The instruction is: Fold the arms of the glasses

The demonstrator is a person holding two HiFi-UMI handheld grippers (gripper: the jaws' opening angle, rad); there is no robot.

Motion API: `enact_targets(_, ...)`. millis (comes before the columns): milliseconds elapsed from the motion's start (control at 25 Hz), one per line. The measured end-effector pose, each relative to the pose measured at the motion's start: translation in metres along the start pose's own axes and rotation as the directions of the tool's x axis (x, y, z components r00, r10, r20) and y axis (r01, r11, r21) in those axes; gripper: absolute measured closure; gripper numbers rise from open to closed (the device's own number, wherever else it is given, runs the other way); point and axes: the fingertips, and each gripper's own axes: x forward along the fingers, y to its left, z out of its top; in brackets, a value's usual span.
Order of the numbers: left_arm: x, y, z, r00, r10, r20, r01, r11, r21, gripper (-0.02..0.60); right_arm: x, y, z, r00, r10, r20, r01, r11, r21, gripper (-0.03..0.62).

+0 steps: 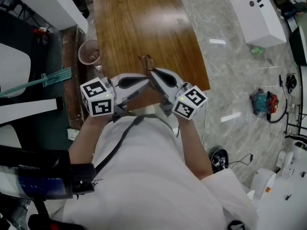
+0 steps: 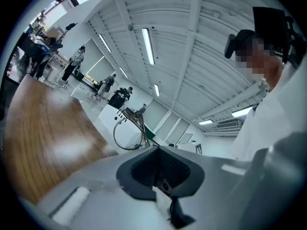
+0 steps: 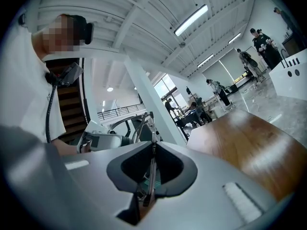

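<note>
Pinching the glasses (image 3: 151,123) edge-on, the right gripper (image 3: 152,146) holds them over the worktop's (image 1: 139,18) near edge. The left gripper (image 2: 154,147) meets them tip to tip, its jaws pressed together, with the lens ring and arms lying straight ahead.

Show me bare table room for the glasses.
Free: the brown wooden table beyond the wire-framed glasses, across to its right edge. Crowded: the near edge under the left gripper and right gripper, and the left edge by the pink cup.
</note>
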Motion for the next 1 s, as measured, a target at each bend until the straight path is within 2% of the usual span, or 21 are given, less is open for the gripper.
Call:
enact_targets(240, -0.001, -0.006, 0.007, 0.999, -0.037, 0.033, 0.039, 0.998, -0.059, 0.577, 0.000, 0.009, 0.004, 0.999, 0.043, 0.017, -0.043, 0.998, 0.038, 0.566)
enact_targets(400, 0.000, -0.007, 0.008, 0.998, -0.042, 0.050, 0.046, 0.996, -0.073, 0.575, 0.000, 0.005, 0.001, 0.999, 0.036, 0.009, -0.037, 0.999, 0.036, 0.565)
enact_targets(520, -0.004, -0.001, 0.007, 0.999, -0.013, 0.052, 0.017, 0.997, -0.074, 0.575, 0.001, -0.012, -0.010, 1.000, 0.001, -0.028, 0.000, 0.999, 0.034, 0.565)
enact_targets(600, -0.009, 0.009, 0.000, 0.999, 0.030, 0.041, -0.027, 0.998, -0.065, 0.575, 0.000, -0.027, -0.022, 0.996, -0.022, -0.090, 0.023, 1.000, 0.011, 0.565)
enact_targets(680, -0.017, 0.024, -0.010, 0.995, 0.102, 0.021, -0.101, 0.994, -0.051, 0.575, 0.001, -0.044, -0.035, 0.985, -0.051, -0.166, 0.043, 0.998, -0.051, 0.565)
enact_targets(800, -0.037, 0.055, -0.027, 0.968, 0.251, 0.000, -0.251, 0.968, -0.029, 0.575, 0.009, -0.070, -0.062, 0.945, -0.138, -0.297, 0.064, 0.967, -0.246, 0.565)
enact_targets(880, -0.054, 0.076, -0.038, 0.939, 0.342, 0.011, -0.342, 0.939, -0.031, 0.577, 0.019, -0.082, -0.085, 0.905, -0.190, -0.381, 0.031, 0.922, -0.387, 0.565)
enact_targets(1000, -0.074, 0.100, -0.045, 0.897, 0.441, 0.037, -0.438, 0.897, -0.061, 0.577, 0.037, -0.091, -0.117, 0.847, -0.233, -0.477, -0.082, 0.830, -0.552, 0.565)
